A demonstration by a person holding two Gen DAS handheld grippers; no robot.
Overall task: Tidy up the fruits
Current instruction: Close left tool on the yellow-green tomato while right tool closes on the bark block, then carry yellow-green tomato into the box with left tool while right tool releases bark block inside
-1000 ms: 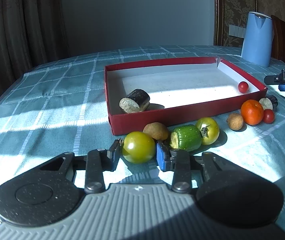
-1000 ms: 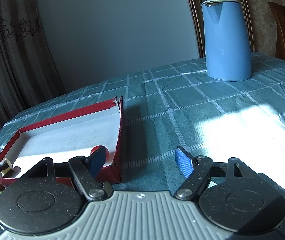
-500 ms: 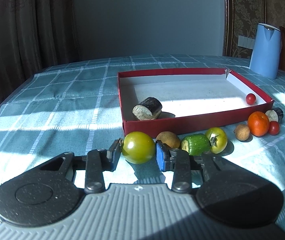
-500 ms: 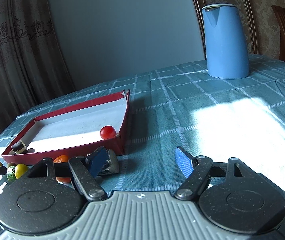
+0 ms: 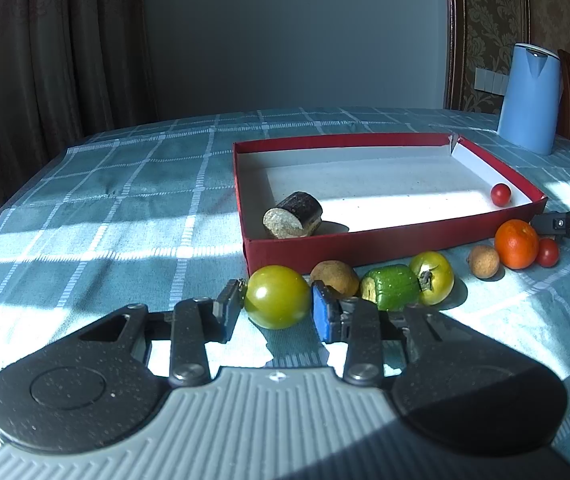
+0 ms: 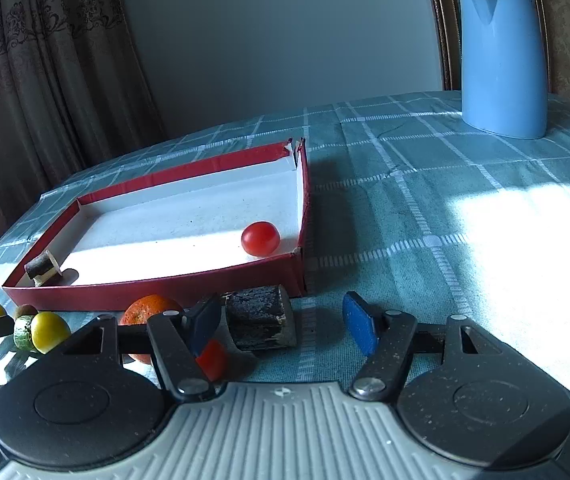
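Note:
My left gripper (image 5: 276, 312) is shut on a green tomato (image 5: 277, 296) just in front of the red box (image 5: 365, 240). Beside it lie a brown fruit (image 5: 335, 278), a green cucumber piece (image 5: 391, 292) and a yellow-green tomato (image 5: 433, 278). Inside the box are a dark chunk (image 5: 293, 220) and a cherry tomato (image 6: 260, 239). My right gripper (image 6: 281, 324) is closing around another dark chunk (image 6: 261, 318) at the box's near corner. Its left pad is close to the chunk and its right pad stands apart from it. An orange (image 6: 149, 310) and a second cherry tomato (image 6: 213, 360) lie left of that chunk.
A blue kettle (image 6: 501, 56) stands at the far right of the checked tablecloth (image 6: 445, 208). A small brown round fruit (image 5: 483, 261) lies left of the orange. Curtains hang behind the table on the left, and a wooden chair back shows by the kettle.
My right gripper has drawn back from the box and sunk to the dark chunk, which now lies between its narrowing fingers. The left gripper still grips the green tomato.

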